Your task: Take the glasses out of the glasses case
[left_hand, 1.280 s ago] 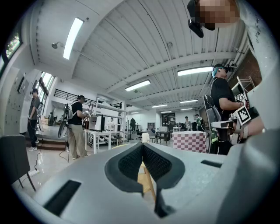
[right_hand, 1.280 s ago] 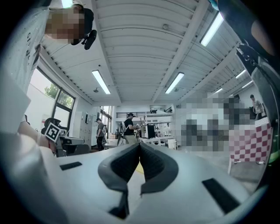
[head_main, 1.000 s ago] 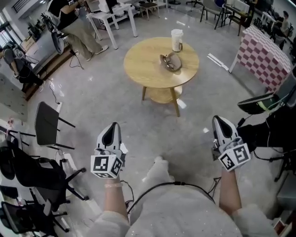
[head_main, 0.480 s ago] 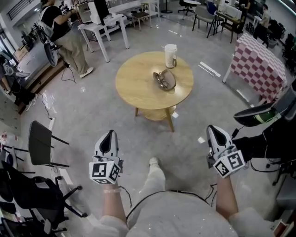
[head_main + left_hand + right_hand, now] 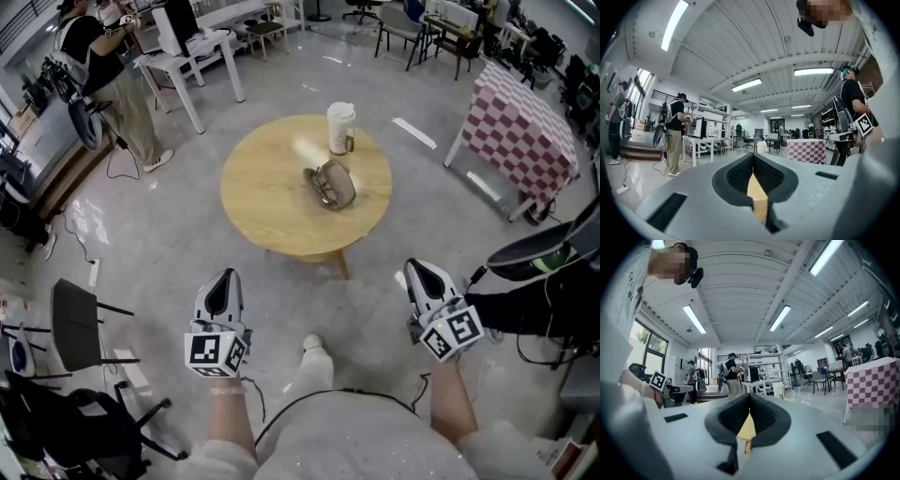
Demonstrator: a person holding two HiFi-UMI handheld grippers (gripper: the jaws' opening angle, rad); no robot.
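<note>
Both claws were held low in front of the person, well short of the round wooden table (image 5: 262, 187), and both pointed level toward it. The left gripper (image 5: 222, 281) had its jaws pressed together with nothing between the pads. Its own view looked along the closed tips (image 5: 751, 157), with only a sliver of yellow tabletop showing below them. The right gripper (image 5: 418, 274) was likewise closed and empty (image 5: 750, 409).

The glasses case (image 5: 343, 190) lay open on the table, ahead of both claws and well apart from them. It sat forward and to the right of the left claw, and forward and to the left of the right claw, roughly between their two lines. The right claw looked slightly nearer, though the margin was small. The case's long axis seemed to run mostly away from the claws with a slight slant, but at that range this could not be fixed exactly.

Inside the open case, toward the half nearer the left claw, a dark shape looked like the glasses (image 5: 322, 184), not yet lifted out. Just beyond the case, farther from both claws, stood a pale lidded cup (image 5: 340, 127), whose contents could not be seen. The task's reach had probably not begun, and both claws would have to open first.
</note>
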